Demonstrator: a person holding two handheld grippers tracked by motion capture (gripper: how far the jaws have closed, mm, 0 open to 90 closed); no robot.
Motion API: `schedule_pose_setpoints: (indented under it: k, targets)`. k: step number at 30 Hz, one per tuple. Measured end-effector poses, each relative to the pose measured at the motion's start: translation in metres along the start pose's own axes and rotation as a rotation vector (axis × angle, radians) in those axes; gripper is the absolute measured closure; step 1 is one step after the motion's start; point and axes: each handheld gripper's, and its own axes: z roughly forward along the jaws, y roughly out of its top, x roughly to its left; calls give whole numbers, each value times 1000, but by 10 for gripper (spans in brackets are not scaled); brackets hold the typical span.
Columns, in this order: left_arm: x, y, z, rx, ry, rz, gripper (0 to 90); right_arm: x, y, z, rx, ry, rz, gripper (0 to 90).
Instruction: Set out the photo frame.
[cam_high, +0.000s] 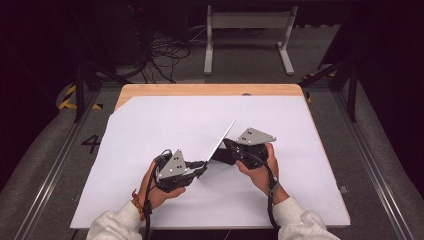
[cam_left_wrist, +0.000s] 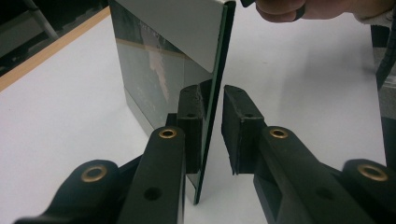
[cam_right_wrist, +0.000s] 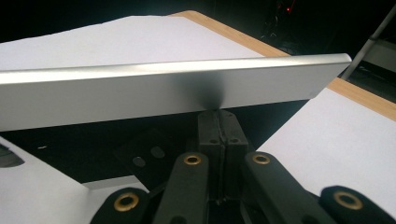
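Nearest to us, at the left of the high view, the left gripper (cam_high: 202, 167) points right toward the low end of the plate (cam_high: 222, 137), a thin flat sheet that we see almost edge-on there. Along its own jaws, in the left gripper view, the plate (cam_left_wrist: 163, 70) stands on edge between them: the left pad looks to lie against the mirror-like face, while the right pad stands off the other face with a clear gap, so the left gripper (cam_left_wrist: 212, 100) is still apart and not clamping. Just beyond, the right gripper (cam_high: 222, 147) comes in from the right; in the right gripper view its jaws (cam_right_wrist: 218, 116) are pressed together on the lower edge of the plate (cam_right_wrist: 163, 88), whose silver face runs across in front of them. So the right hand carries the plate, tilted and clear of the white surface (cam_high: 150, 125). From that grip its long axis climbs away toward the far right of the surface. We judge that the next move turns on that gap: the left gripper already straddles the near end, and it needs only to close squarely across the plate's thickness, not to travel.
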Motion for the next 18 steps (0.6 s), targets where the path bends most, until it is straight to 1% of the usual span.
schedule_pose_setpoints:
  k: [4, 7, 8, 10, 14, 18]
  targets:
    - [-1, 0, 2, -6, -9, -6, 791, 0, 1, 1, 2, -4, -2, 900]
    - [-3, 2, 6, -1, -27, 4, 799, 0, 2, 3, 4, -4, -5, 900]
    - [-4, 3, 8, 0, -26, 7, 798, 0, 2, 4, 4, -3, -5, 900]
    - [-5, 3, 10, -3, -33, 3, 794, 0, 2, 5, 6, -3, -6, 900]
    - [-6, 5, 13, -3, -35, 10, 786, 0, 3, 6, 8, -4, -7, 900]
    - [-8, 7, 15, -4, -38, 8, 782, 1, 4, 7, 14, -2, -11, 900]
